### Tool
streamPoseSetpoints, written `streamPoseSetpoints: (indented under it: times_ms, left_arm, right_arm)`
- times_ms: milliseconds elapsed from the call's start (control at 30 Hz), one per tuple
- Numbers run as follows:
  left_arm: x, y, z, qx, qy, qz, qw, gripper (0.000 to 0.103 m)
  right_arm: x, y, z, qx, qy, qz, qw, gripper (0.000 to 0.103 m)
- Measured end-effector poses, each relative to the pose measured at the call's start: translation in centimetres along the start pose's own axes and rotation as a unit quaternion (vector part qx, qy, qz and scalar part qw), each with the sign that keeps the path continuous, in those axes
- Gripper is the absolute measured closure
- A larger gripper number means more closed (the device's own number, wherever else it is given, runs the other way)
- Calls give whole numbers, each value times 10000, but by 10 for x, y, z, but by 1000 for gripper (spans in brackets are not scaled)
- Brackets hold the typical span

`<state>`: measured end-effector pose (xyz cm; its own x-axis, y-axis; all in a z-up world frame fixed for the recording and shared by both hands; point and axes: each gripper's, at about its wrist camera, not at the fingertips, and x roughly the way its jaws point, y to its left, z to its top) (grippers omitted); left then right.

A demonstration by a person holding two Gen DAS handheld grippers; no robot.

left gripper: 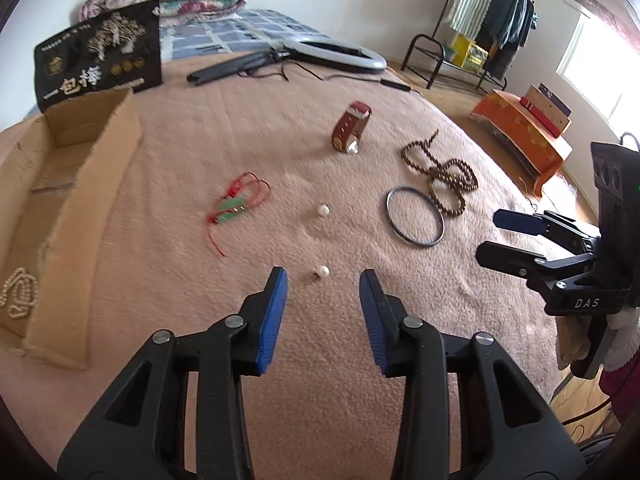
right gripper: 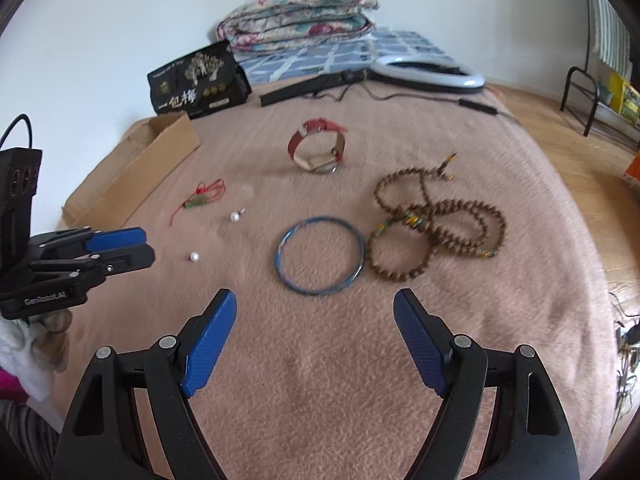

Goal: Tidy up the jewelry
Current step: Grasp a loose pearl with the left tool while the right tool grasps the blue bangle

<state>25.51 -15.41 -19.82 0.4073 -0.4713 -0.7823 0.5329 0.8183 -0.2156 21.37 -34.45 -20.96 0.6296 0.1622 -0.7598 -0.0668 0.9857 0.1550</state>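
Observation:
Jewelry lies spread on a pink blanket (right gripper: pixel 320 360). My left gripper (left gripper: pixel 322 280) hangs open just above it, and a white pearl earring (left gripper: pixel 323 271) sits right at the gap between its tips, untouched. A second pearl earring (left gripper: pixel 323 210) lies further on. To their left is a red-string pendant (left gripper: pixel 236 206). A blue bangle (right gripper: pixel 320 219) lies just ahead of my open, empty right gripper (right gripper: pixel 316 300). Brown wooden beads (right gripper: pixel 440 220) coil to the right of the bangle. A red-strap watch (right gripper: pixel 318 148) stands behind. A cardboard box (left gripper: pixel 80 200) on the left holds a pearl necklace (left gripper: pixel 18 296).
A black printed box (left gripper: pixel 100 52), a ring light (right gripper: pixel 428 70) with its folded stand and cable, and a folded quilt (right gripper: pixel 300 12) lie at the back of the bed. The bed's edge drops to a wooden floor on the right, where an orange box (left gripper: pixel 524 132) stands.

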Motion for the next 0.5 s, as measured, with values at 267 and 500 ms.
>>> streamPoseSetpoints:
  times_ms: [267, 500]
  left_arm:
    - [23, 0, -3, 101, 188, 28, 9998, 81]
    - [39, 2, -2, 177, 247, 133, 9994, 81]
  right_arm:
    - [22, -7, -2, 162, 162, 225, 9995, 23]
    - [37, -4, 1, 81, 282, 273, 9992, 27]
